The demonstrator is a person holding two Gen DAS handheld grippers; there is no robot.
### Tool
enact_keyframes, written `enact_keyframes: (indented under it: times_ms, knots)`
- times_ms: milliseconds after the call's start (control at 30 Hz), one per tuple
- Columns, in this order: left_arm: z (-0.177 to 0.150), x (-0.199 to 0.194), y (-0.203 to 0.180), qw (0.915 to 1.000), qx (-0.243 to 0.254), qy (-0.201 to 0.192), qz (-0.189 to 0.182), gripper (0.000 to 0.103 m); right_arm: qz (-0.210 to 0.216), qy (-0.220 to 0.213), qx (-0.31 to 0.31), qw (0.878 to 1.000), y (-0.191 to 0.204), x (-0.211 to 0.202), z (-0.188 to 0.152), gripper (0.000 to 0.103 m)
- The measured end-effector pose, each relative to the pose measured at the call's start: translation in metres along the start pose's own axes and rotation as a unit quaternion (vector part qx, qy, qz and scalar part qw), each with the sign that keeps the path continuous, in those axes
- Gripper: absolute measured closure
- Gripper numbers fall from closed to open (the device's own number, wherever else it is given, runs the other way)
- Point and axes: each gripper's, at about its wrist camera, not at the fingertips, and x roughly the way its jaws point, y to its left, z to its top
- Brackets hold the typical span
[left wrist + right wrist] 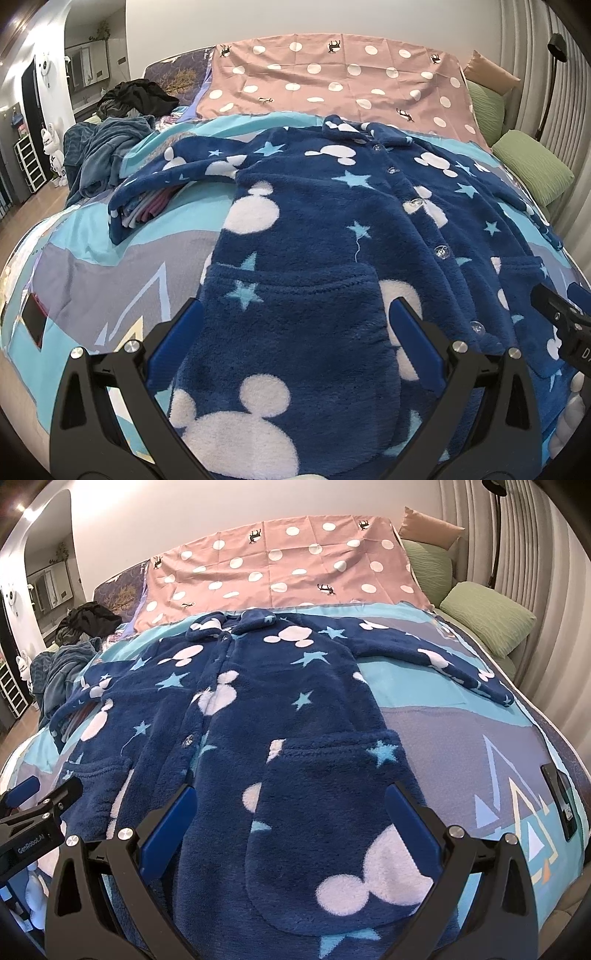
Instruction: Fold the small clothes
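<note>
A dark blue fleece pajama top point(314, 229) with white mouse heads and light blue stars lies flat, front up and buttoned, on the bed; it also shows in the right wrist view point(258, 709). My left gripper point(295, 321) is open, its blue fingers point(184, 332) spread over the top's left pocket near the hem. My right gripper point(291, 805) is open over the right pocket. Each gripper shows at the edge of the other's view. The left sleeve point(155, 184) lies over a small stack of folded clothes point(147, 210). The right sleeve point(436, 657) stretches out to the right.
A light blue and grey bedspread point(110, 266) covers the bed. A pink dotted sheet point(332, 81) lies behind the top. Green pillows point(484, 616) are at the right, a heap of dark clothes point(110, 147) at the left. A phone point(561, 797) lies at the right.
</note>
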Motion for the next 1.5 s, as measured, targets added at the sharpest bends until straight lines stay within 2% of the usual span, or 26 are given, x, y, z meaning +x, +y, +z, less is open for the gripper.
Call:
enact_keyframes:
  times_ms: [233, 333, 400, 567, 700, 767, 933, 1133, 1233, 1267, 1333, 1367, 1400, 1433, 1500]
  knots:
    - [0.0, 0.001, 0.006, 1.0, -0.006, -0.006, -0.003, 0.002, 0.0, -0.002, -0.002, 1.0, 0.001, 0.0, 0.002, 0.001]
    - [0.002, 0.001, 0.021, 0.9979, -0.04, -0.012, -0.049, 0.003, 0.0, -0.002, -0.002, 1.0, 0.001, 0.002, 0.004, 0.001]
    - [0.003, 0.002, 0.029, 0.9963, -0.057, -0.011, -0.063, 0.007, -0.001, 0.0, -0.003, 1.0, 0.002, 0.001, 0.004, 0.001]
    - [0.011, 0.007, 0.046, 0.9969, -0.065, -0.012, -0.042, 0.01, -0.004, -0.006, -0.015, 1.0, 0.005, 0.003, 0.017, 0.001]
    - [0.022, 0.018, 0.075, 0.9924, -0.107, 0.001, -0.061, 0.018, -0.003, -0.013, -0.019, 1.0, 0.009, 0.006, 0.028, 0.001]
    - [0.027, 0.024, 0.09, 0.9908, -0.124, 0.005, -0.054, 0.02, -0.004, -0.016, -0.022, 1.0, 0.012, 0.008, 0.032, 0.001]
    - [0.036, 0.031, 0.111, 0.9904, -0.135, -0.003, -0.03, 0.021, -0.01, -0.01, -0.027, 1.0, 0.018, 0.02, 0.041, 0.001]
    - [0.045, 0.045, 0.128, 0.9889, -0.146, -0.004, -0.027, 0.021, -0.018, 0.004, -0.042, 0.999, 0.027, 0.035, 0.048, 0.001]
    - [0.05, 0.062, 0.151, 0.9843, -0.173, 0.005, -0.033, 0.023, -0.027, 0.007, -0.053, 0.998, 0.033, 0.042, 0.052, 0.001]
    - [0.052, 0.068, 0.161, 0.9809, -0.19, 0.009, -0.041, 0.027, -0.028, 0.007, -0.054, 0.998, 0.034, 0.044, 0.054, 0.001]
    - [0.051, 0.085, 0.193, 0.9641, -0.251, 0.009, -0.087, 0.036, -0.031, 0.008, -0.054, 0.998, 0.036, 0.048, 0.057, 0.001]
    - [0.049, 0.094, 0.207, 0.9516, -0.285, 0.008, -0.114, 0.042, -0.033, 0.008, -0.054, 0.998, 0.037, 0.051, 0.059, 0.001]
    - [0.045, 0.106, 0.225, 0.9331, -0.33, 0.01, -0.143, 0.045, -0.036, 0.008, -0.053, 0.998, 0.038, 0.054, 0.061, 0.001]
    - [0.041, 0.117, 0.239, 0.9165, -0.366, 0.015, -0.162, 0.048, -0.036, 0.009, -0.051, 0.998, 0.038, 0.056, 0.062, 0.001]
    - [0.034, 0.139, 0.261, 0.8898, -0.417, 0.021, -0.184, 0.048, -0.035, 0.014, -0.051, 0.998, 0.041, 0.063, 0.066, 0.001]
